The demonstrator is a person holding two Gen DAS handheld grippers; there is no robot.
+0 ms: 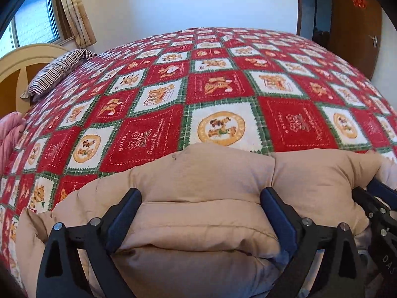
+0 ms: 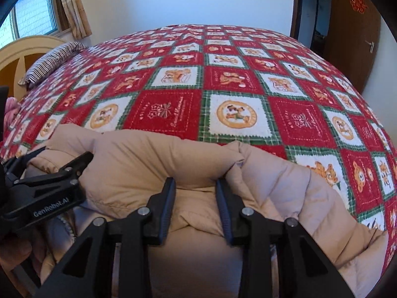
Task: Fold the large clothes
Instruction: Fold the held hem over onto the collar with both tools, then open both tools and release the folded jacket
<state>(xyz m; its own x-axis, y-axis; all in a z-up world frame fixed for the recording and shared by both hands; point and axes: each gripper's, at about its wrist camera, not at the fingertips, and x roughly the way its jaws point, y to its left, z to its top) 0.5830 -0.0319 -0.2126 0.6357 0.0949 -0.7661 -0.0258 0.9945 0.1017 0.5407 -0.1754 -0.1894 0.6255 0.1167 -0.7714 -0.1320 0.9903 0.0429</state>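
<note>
A puffy beige padded jacket (image 1: 198, 178) lies bunched at the near edge of the bed; it also shows in the right wrist view (image 2: 139, 159). My left gripper (image 1: 201, 198) has its jaws wide apart around a thick roll of the jacket, pressing into it on both sides. My right gripper (image 2: 196, 186) has its jaws narrower, with a fold of the jacket pinched between the fingertips. The right gripper shows at the right edge of the left wrist view (image 1: 377, 198); the left gripper shows at the left of the right wrist view (image 2: 54, 171). The two grippers sit side by side.
The bed carries a red, white and green checked blanket (image 1: 223, 87) with bear pictures. A striped pillow (image 1: 57, 72) lies by the cream headboard (image 1: 22, 62) at far left. A pink cloth (image 1: 10, 134) hangs at the left edge. A wooden door (image 1: 357, 24) stands at right.
</note>
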